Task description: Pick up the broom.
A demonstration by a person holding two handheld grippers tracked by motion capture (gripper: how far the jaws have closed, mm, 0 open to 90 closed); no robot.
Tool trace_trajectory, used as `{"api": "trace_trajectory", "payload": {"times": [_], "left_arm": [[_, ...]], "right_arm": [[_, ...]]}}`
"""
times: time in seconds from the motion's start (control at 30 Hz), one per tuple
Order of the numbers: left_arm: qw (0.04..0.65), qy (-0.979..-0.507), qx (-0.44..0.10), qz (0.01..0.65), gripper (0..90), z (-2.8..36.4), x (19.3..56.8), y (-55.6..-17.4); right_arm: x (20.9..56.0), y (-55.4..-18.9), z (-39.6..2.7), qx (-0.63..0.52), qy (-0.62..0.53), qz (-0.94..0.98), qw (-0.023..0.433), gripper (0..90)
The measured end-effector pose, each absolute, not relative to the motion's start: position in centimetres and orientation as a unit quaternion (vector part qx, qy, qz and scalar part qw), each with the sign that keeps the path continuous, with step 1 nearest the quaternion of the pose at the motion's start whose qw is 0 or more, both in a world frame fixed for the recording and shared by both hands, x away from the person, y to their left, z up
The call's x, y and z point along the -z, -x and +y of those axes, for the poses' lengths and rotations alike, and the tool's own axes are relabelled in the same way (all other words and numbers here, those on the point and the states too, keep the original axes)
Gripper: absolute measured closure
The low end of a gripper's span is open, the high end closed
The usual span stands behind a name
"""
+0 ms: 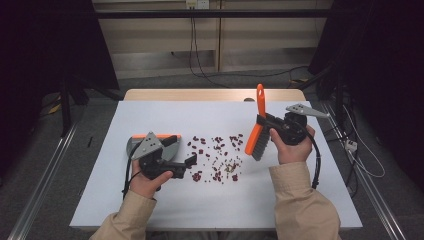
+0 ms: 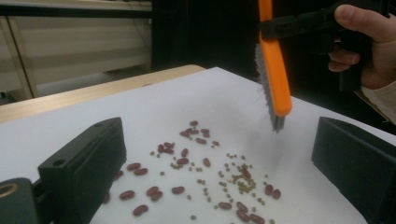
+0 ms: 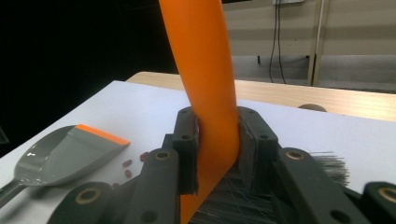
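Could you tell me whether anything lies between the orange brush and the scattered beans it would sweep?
Nothing visible does: the orange plastic brush hangs over bare white table, just right of the scattered red beans.

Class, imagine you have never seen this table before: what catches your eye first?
The orange brush, clamped upright in the right hand-held gripper above the table's right side. Next, the red beans scattered mid-table on the white sheet, and the grey dustpan lying at the left.
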State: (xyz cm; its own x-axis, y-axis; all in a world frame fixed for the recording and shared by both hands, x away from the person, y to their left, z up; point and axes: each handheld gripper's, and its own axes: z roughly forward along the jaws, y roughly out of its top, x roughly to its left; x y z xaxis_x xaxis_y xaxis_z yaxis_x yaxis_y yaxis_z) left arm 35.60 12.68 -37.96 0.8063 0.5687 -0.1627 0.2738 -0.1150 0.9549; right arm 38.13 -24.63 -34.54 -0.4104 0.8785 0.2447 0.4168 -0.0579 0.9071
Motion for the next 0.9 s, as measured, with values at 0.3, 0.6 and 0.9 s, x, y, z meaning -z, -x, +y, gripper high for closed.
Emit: {"api": "trace_trajectory", "payload": {"times": [0.3, 0.6, 0.9], "left_arm": [[0.592, -0.746, -0.104, 0.285, 3.6, 10.5, 38.3, -36.0], [0.601, -0.747, -0.079, 0.272, 8.1, 8.0, 38.4, -36.1], [0.586, -0.760, -0.059, 0.274, 17.3, 6.7, 39.0, -36.4]], "right_arm": [[34.2, -38.8, -22.2, -0.533, -0.480, 0.664, 0.210, 71.1], [33.7, -38.9, -19.5, -0.541, -0.459, 0.675, 0.202, 71.1], [33.7, -39.1, -17.0, -0.544, -0.440, 0.688, 0.194, 71.1]]}}
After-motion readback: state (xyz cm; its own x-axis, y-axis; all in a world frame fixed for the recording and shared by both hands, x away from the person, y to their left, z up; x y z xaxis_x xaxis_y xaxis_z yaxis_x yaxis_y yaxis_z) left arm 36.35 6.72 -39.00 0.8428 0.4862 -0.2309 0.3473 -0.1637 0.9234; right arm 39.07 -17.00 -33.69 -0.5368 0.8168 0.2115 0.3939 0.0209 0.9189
